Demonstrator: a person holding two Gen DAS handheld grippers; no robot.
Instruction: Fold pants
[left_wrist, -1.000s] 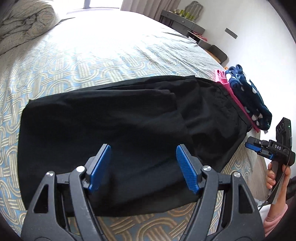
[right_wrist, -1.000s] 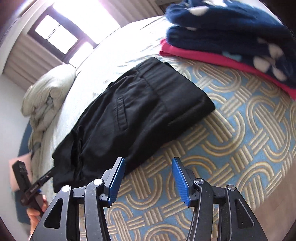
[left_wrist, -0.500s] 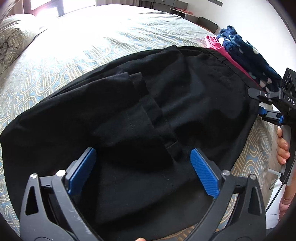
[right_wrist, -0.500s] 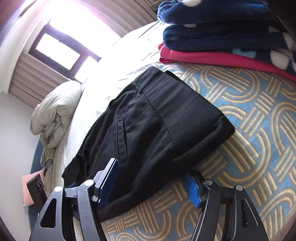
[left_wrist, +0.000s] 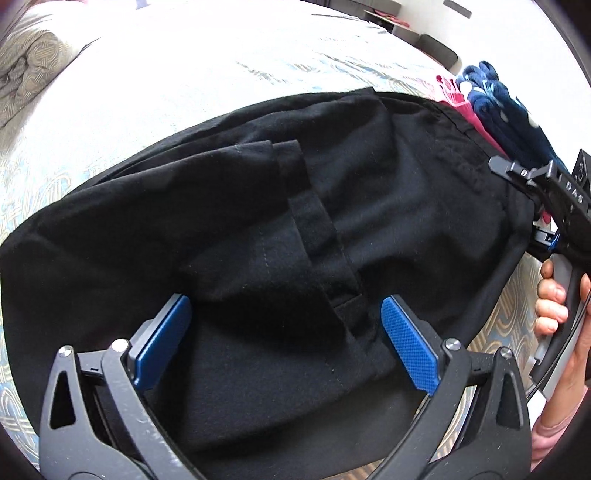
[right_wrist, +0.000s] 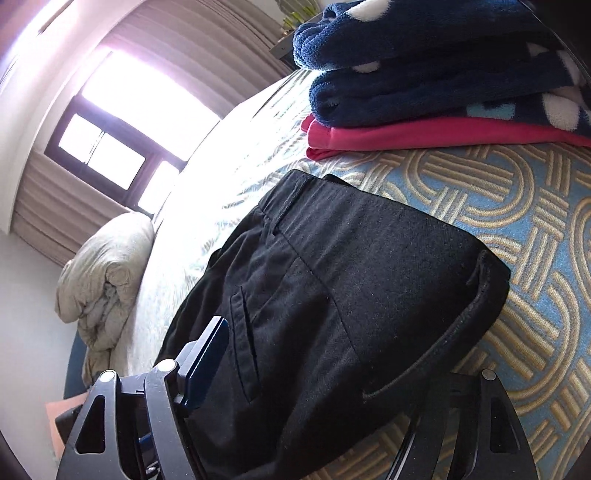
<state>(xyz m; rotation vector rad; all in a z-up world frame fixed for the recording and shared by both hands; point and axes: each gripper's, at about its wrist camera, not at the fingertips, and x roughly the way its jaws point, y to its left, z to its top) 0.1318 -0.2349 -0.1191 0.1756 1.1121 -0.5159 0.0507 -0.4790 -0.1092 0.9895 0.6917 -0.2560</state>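
left gripper (left_wrist: 284, 339): jaws spread wide, straddling the pants' near hem edge, no pinch
right gripper (right_wrist: 314, 373): jaws closing around the waistband corner; far pad hidden under cloth, grip unclear
pants (left_wrist: 258, 236): black, folded over, flat on the patterned bed (right_wrist: 517, 192)
beside waistband: folded pink and navy clothes (right_wrist: 443, 92)
far end: rolled duvet (right_wrist: 107, 273)

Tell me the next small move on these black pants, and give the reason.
Probably close both claws on the near edge. The left claw stands wide open over the black pants, its pads apart from the cloth. The right claw is closing at the waistband end, with cloth between its pads. A shared grip would let that edge lift for the fold.
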